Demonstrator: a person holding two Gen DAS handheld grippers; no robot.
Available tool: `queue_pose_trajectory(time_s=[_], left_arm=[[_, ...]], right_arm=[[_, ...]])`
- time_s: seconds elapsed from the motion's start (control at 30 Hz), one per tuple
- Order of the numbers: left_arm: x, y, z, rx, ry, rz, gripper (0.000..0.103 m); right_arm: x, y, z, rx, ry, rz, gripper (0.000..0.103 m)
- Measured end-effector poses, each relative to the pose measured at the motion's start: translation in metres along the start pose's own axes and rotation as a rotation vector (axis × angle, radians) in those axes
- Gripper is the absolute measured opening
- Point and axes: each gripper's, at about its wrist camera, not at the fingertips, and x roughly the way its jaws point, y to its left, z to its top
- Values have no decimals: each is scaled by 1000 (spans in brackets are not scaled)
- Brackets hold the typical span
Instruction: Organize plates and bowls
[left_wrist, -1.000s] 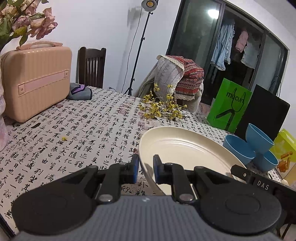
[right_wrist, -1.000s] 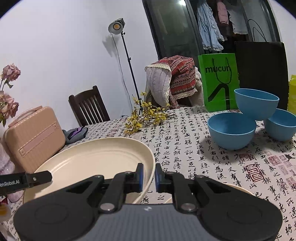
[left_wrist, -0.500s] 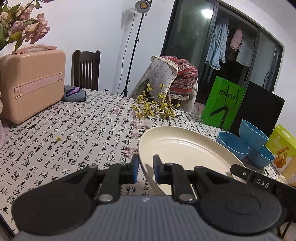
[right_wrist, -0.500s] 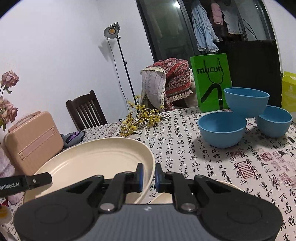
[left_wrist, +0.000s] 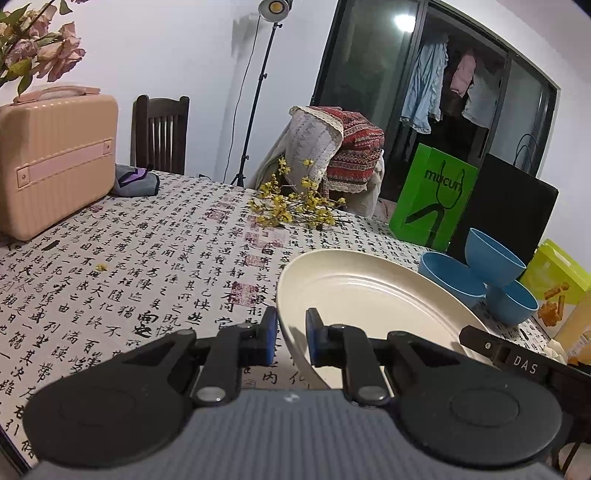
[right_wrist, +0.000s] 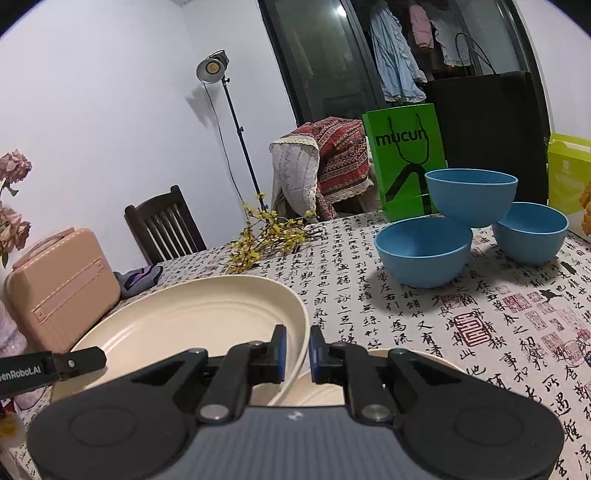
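Observation:
A large cream plate (left_wrist: 369, 295) (right_wrist: 199, 317) is held up above the table between both grippers. My left gripper (left_wrist: 288, 338) is shut on its left rim. My right gripper (right_wrist: 296, 354) is shut on its right rim. A second cream plate (right_wrist: 413, 363) lies on the tablecloth under the right gripper, mostly hidden. Three blue bowls stand at the far right: a near one (right_wrist: 423, 251) (left_wrist: 443, 273), a right one (right_wrist: 532, 232) (left_wrist: 511, 302), and a third (right_wrist: 471, 195) (left_wrist: 493, 258) resting on top of both.
A pink case (left_wrist: 55, 158) (right_wrist: 62, 288) stands at the table's left. Yellow flower sprigs (left_wrist: 291, 206), a grey pouch (left_wrist: 135, 181), a green bag (left_wrist: 432, 195), a black bag (right_wrist: 484, 122) and a yellow-green box (right_wrist: 567, 173) line the far side. Chairs stand behind the table.
Both grippers and the held plate have shifted slightly; the views have tilted a little and the bowls appear nearer in the right wrist view. Grips are unchanged.

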Motion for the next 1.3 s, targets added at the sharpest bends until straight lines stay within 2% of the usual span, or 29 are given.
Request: queue_pose_trajectory(time_s=[0.8,1.3], left_arm=[[0,-25,-11,44,0,-50,16],[3,-41,-18,69,5,-106,16]], right_arm=[[-20,-28,-7,37,-34,-30,12],[-35,-47,-11,57,-59,-68,12]])
